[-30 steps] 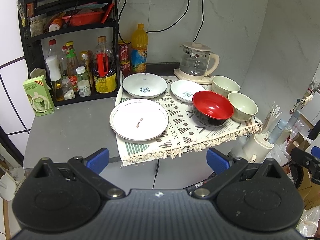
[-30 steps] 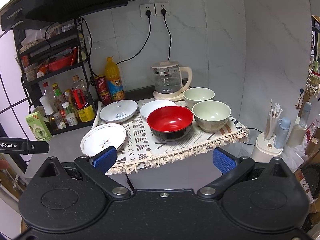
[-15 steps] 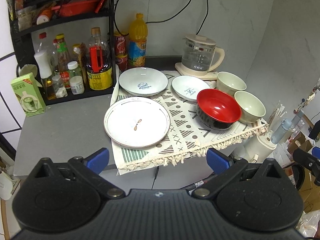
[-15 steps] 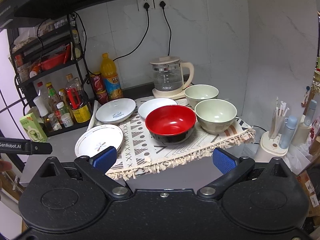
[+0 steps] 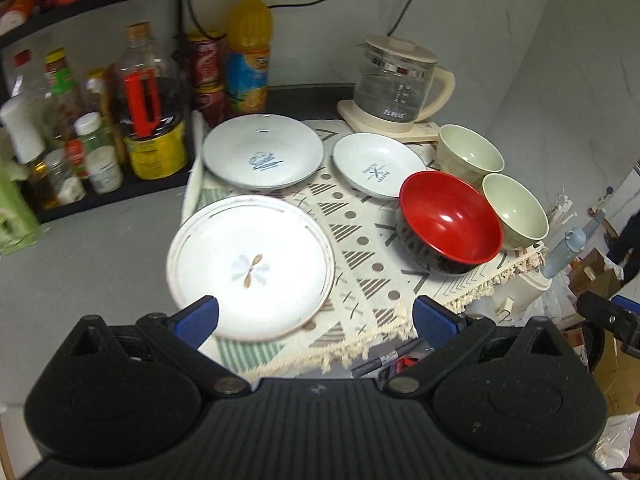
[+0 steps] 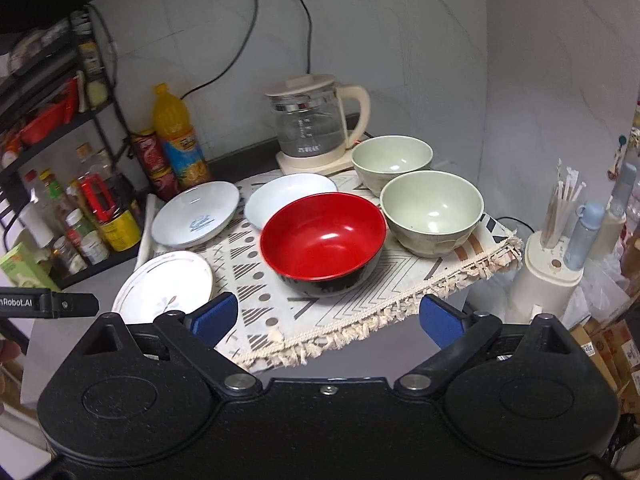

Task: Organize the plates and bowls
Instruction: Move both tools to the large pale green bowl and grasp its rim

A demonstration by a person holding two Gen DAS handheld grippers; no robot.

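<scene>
On the patterned cloth (image 5: pixel 360 264) lie a large white plate (image 5: pixel 250 266), a medium plate with blue script (image 5: pixel 262 156) and a small plate (image 5: pixel 376 168). Beside them stand a red bowl (image 5: pixel 450 220) and two pale green bowls (image 5: pixel 470 156) (image 5: pixel 516 210). My left gripper (image 5: pixel 316 320) hovers open over the near rim of the large plate. It holds nothing. My right gripper (image 6: pixel 327 318) hangs just in front of the red bowl (image 6: pixel 322 236). Its jaws are closing slightly, still wide, with nothing between them.
A glass kettle (image 5: pixel 394 84) stands behind the bowls by the wall. A black rack of bottles (image 5: pixel 100 120) and an orange drink bottle (image 5: pixel 248 52) crowd the left. A utensil holder (image 6: pixel 556 256) stands past the counter's right edge. Bare grey counter (image 5: pixel 100 264) lies left of the cloth.
Both grippers have moved forward and down toward the counter, so the dishes now loom larger. The right gripper's fingers stand slightly closer together.
</scene>
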